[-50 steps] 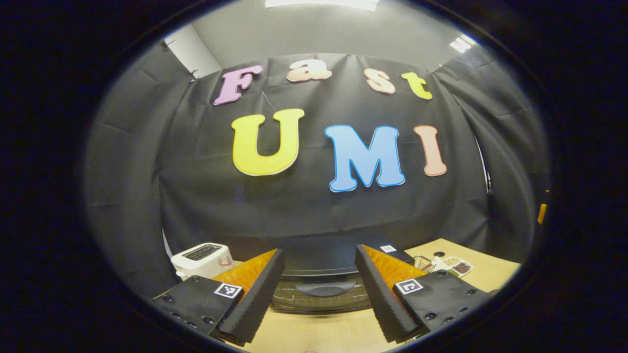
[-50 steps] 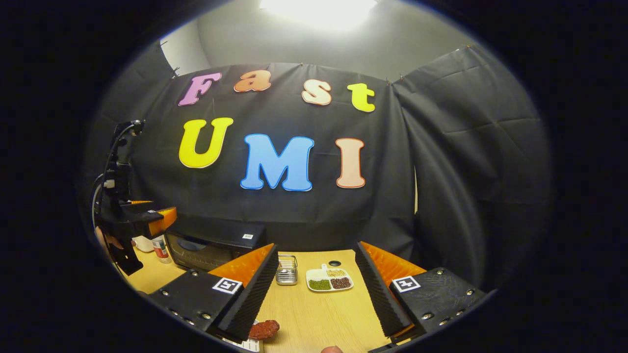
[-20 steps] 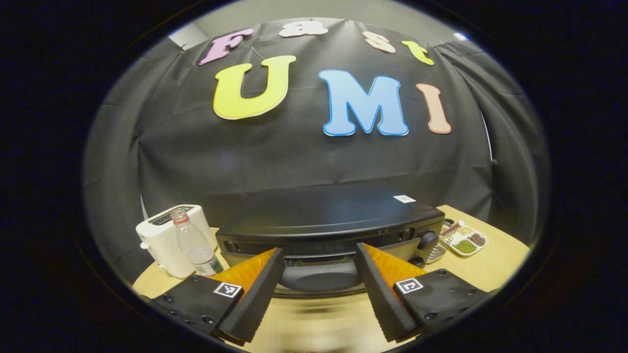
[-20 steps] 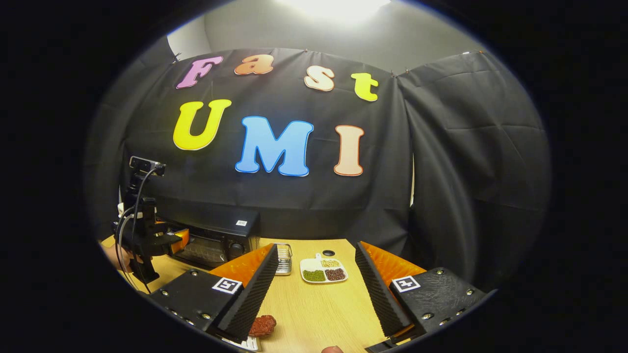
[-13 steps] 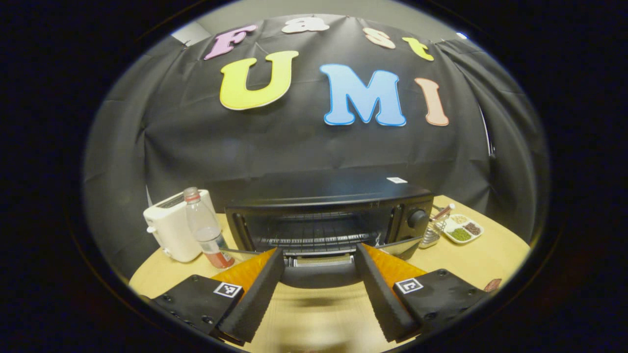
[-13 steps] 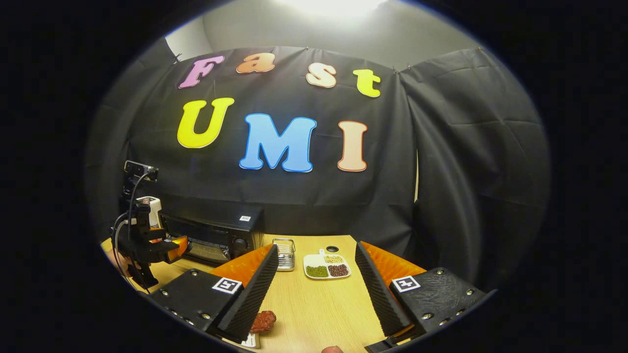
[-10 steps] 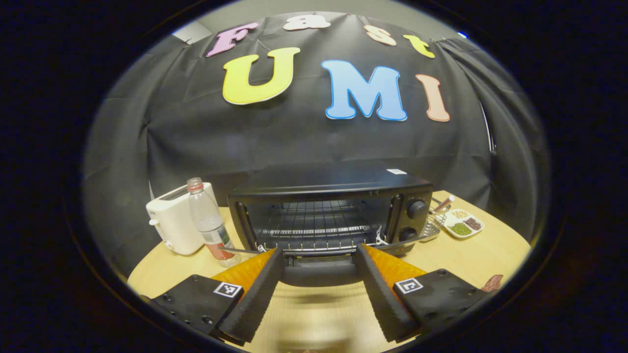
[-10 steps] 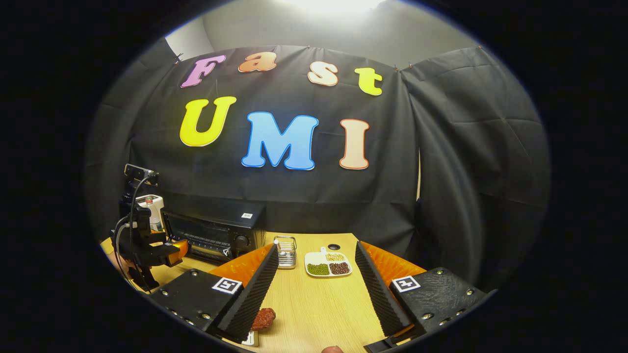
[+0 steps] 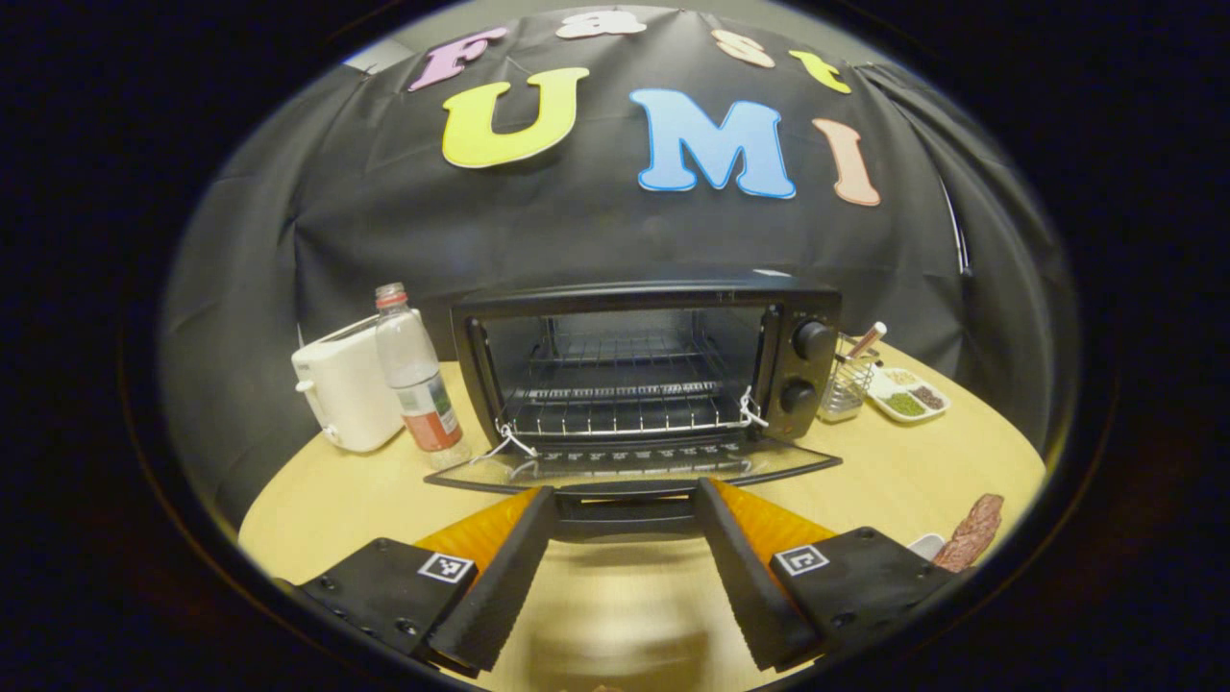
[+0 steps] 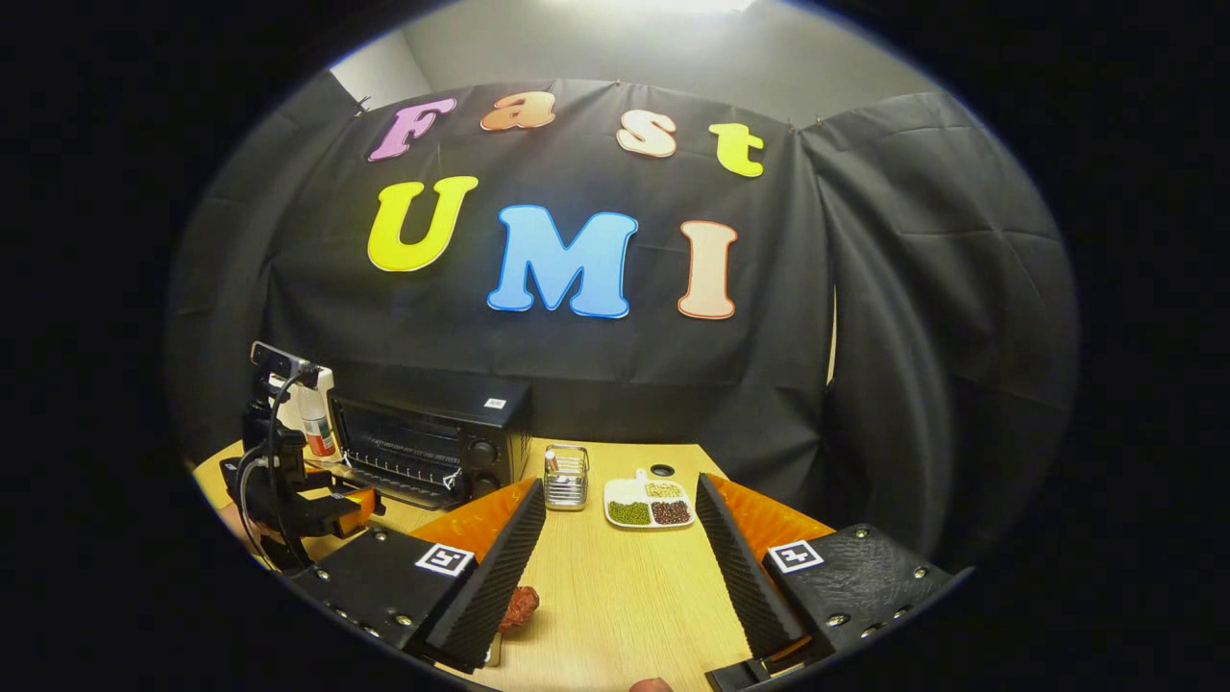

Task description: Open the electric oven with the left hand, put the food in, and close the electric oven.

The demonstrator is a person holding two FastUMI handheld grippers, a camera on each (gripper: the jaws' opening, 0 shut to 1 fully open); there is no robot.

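The black electric oven [image 9: 644,360] stands on the wooden table with its glass door [image 9: 634,466] folded down flat, and the wire rack inside is bare. My left gripper [image 9: 625,490] is open, and the door handle [image 9: 625,516] lies between its spread fingers at the door's front edge. A reddish-brown piece of food [image 9: 971,546] lies on a white plate at the right. In the right gripper view the oven [image 10: 432,437] is at the far left with the left gripper [image 10: 327,507] in front of it. My right gripper [image 10: 620,490] is open above the table, with the food [image 10: 520,607] beside its left finger.
A white toaster [image 9: 341,389] and a plastic bottle [image 9: 415,380] stand left of the oven. A wire basket [image 9: 846,384] and a divided dish of beans [image 9: 908,396] sit to its right. The table [image 9: 336,490] has bare wood in front of the oven.
The oven door has swung from shut down to fully open as my left gripper drew the handle down and back. The right gripper has barely moved.
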